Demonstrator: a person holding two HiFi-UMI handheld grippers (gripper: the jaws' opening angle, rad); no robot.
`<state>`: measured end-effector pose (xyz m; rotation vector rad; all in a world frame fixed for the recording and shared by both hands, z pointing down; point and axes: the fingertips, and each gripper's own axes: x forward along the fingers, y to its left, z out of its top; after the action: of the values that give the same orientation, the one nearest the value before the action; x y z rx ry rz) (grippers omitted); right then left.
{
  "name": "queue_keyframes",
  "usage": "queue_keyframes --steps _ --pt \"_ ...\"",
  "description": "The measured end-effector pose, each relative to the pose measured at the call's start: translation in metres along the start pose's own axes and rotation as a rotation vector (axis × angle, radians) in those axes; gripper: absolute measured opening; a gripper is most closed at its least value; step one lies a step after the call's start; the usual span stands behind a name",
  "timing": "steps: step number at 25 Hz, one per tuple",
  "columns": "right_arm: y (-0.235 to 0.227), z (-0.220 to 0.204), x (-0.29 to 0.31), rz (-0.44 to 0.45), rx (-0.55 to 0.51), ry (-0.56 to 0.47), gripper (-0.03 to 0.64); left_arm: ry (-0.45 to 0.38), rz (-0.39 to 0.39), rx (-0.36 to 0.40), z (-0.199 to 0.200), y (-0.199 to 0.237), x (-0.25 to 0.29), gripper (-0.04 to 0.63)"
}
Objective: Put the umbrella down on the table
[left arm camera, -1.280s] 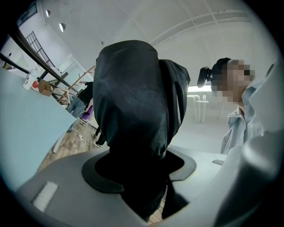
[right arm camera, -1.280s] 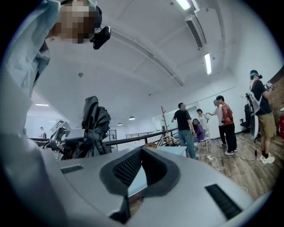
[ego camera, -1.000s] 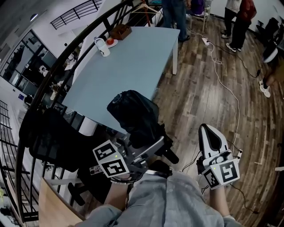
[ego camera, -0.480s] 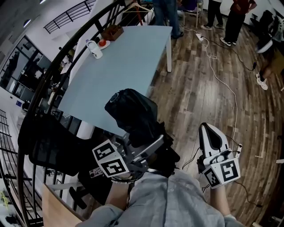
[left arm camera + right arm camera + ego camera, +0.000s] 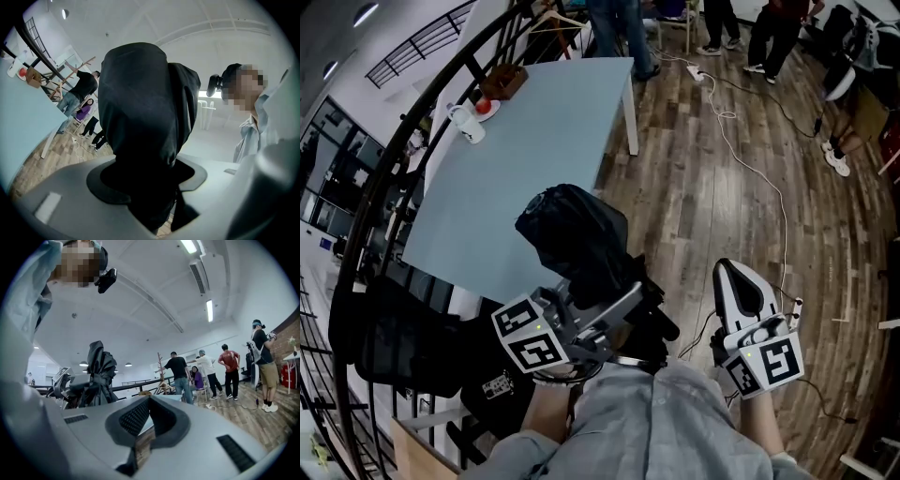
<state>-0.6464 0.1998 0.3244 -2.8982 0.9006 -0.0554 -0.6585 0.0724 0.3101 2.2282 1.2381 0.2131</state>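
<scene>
A folded black umbrella [image 5: 574, 236] stands upright in my left gripper [image 5: 605, 317], whose jaws are shut on its lower part. In the left gripper view the umbrella [image 5: 140, 103] fills the middle, wedged between the grey jaws of the left gripper [image 5: 146, 185]. It hangs over the near corner of the light blue table [image 5: 516, 159], above the tabletop. My right gripper [image 5: 739, 281] is held over the wooden floor to the right, shut with nothing in it. In the right gripper view its jaws [image 5: 149, 417] meet, and the umbrella [image 5: 98, 366] shows at the left.
A white mug [image 5: 469, 125], a plate with a red fruit [image 5: 485, 106] and a wooden box [image 5: 504, 82] sit at the table's far end. A curved black railing [image 5: 384, 187] runs along the left. A white cable [image 5: 741, 141] crosses the floor. People stand at the back.
The head view has swung, so the table now lies further left and more floor shows. Both grippers and the umbrella keep their places in the picture.
</scene>
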Motion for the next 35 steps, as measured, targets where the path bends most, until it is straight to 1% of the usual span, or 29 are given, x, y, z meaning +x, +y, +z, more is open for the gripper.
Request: queue_keyframes --steps 2,6,12,15,21,27,30,35 --pt "-0.02 0.002 0.016 -0.011 0.006 0.006 0.0 0.011 -0.009 -0.007 0.007 0.016 0.021 0.252" --pt "-0.043 0.004 0.046 -0.018 0.009 0.02 0.0 0.031 -0.033 -0.019 0.022 0.04 0.05 0.252" --pt "-0.082 0.016 0.093 -0.042 0.004 0.015 0.0 0.053 -0.062 -0.013 0.049 0.079 0.093 0.252" --pt "-0.1 0.025 0.117 -0.053 0.005 -0.009 0.0 0.055 -0.075 -0.016 0.063 0.101 0.112 0.252" --pt "-0.136 0.029 0.159 -0.085 -0.012 0.001 0.0 0.059 -0.093 -0.017 0.087 0.141 0.146 0.252" --pt "-0.158 0.029 0.194 -0.087 -0.011 -0.006 0.0 0.057 -0.101 0.002 0.104 0.168 0.164 0.252" --pt "-0.162 0.029 0.206 -0.082 -0.02 -0.004 0.0 0.046 -0.11 -0.001 0.113 0.179 0.168 0.252" --pt "-0.171 0.025 0.214 -0.107 -0.007 0.005 0.0 0.051 -0.109 -0.011 0.119 0.195 0.172 0.252"
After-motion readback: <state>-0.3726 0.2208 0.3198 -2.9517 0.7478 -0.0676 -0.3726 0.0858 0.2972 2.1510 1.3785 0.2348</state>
